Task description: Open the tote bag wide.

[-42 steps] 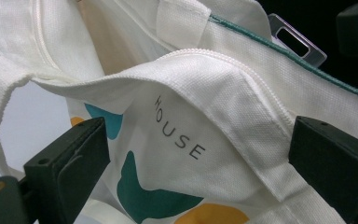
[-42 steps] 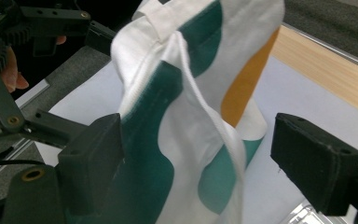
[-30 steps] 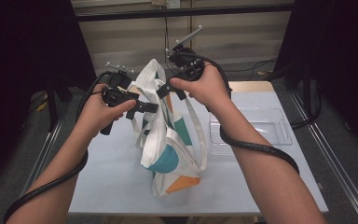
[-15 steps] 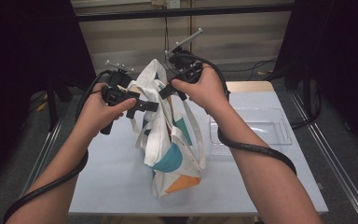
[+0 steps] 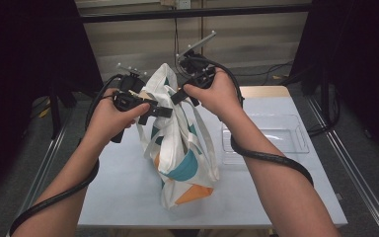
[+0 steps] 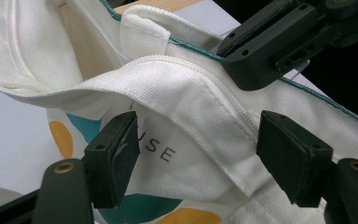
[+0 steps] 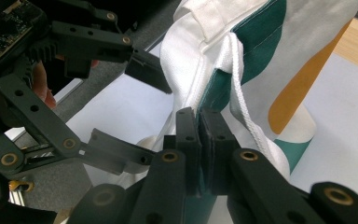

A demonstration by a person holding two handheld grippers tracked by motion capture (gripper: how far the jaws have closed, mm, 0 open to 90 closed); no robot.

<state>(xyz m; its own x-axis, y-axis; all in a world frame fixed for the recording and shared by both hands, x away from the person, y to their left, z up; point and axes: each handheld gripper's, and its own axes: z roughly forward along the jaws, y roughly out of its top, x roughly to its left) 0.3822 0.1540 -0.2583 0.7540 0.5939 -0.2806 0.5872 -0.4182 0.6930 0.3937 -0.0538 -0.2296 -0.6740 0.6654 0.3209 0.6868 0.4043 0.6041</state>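
A white tote bag point(image 5: 180, 148) with teal and orange shapes stands upright on the pale table point(image 5: 123, 197). My left gripper point(image 5: 154, 110) reaches its top from the left. In the left gripper view the bag's folded rim point(image 6: 191, 98) lies between the left gripper's point(image 6: 200, 158) spread pads, which have just been closing and do not press on it. My right gripper point(image 5: 178, 96) meets the bag's top from the right. Its pads point(image 7: 209, 140) have just closed together on the bag's rim point(image 7: 191, 100), beside a white cord point(image 7: 237, 88).
A clear plastic tray point(image 5: 266, 140) lies on the table right of the bag. Black cables trail from both grippers along the forearms. A wooden board edge point(image 5: 266, 91) shows at the table's back right. Dark curtains flank the table.
Both hands stay at the bag's top, the left one edging slightly toward the bag. The bag stands as before.
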